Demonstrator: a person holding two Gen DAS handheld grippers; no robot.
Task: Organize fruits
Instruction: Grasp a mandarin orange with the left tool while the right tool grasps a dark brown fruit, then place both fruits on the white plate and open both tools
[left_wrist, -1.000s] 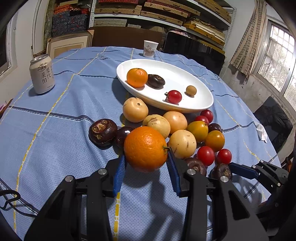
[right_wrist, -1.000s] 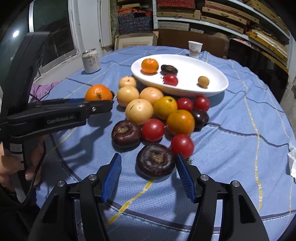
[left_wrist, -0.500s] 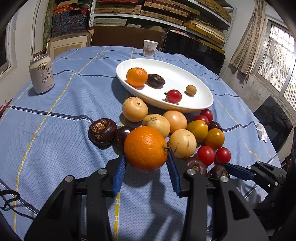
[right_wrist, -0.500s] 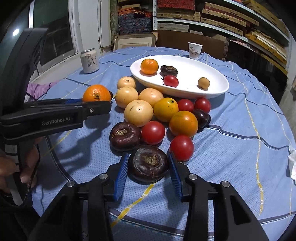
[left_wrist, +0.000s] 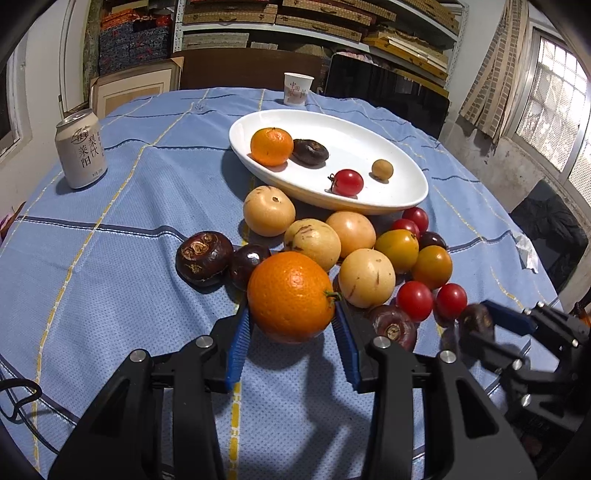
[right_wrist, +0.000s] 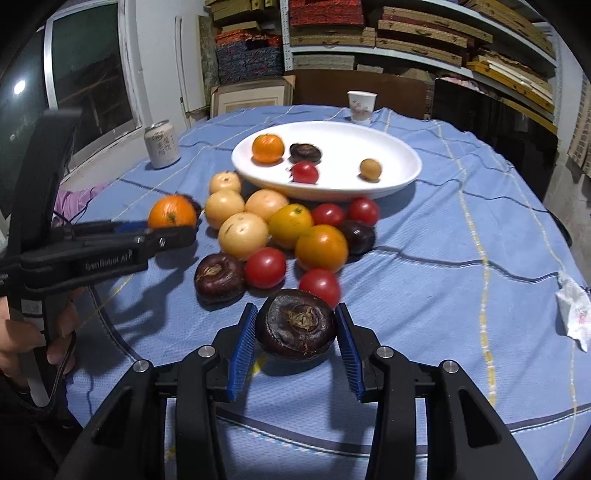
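Left wrist view: the left gripper (left_wrist: 291, 325) pinches a large orange (left_wrist: 291, 296) between its blue pads, at the near edge of the fruit pile on the blue tablecloth (left_wrist: 147, 184). Right wrist view: the right gripper (right_wrist: 295, 330) has just been closing, and its pads now press both sides of a dark purple fruit (right_wrist: 295, 324), just in front of a red tomato (right_wrist: 320, 284). Beyond the pile sits the white oval plate (right_wrist: 388, 147), holding a small orange (right_wrist: 267, 148), a dark fruit, a tomato and a small brown fruit.
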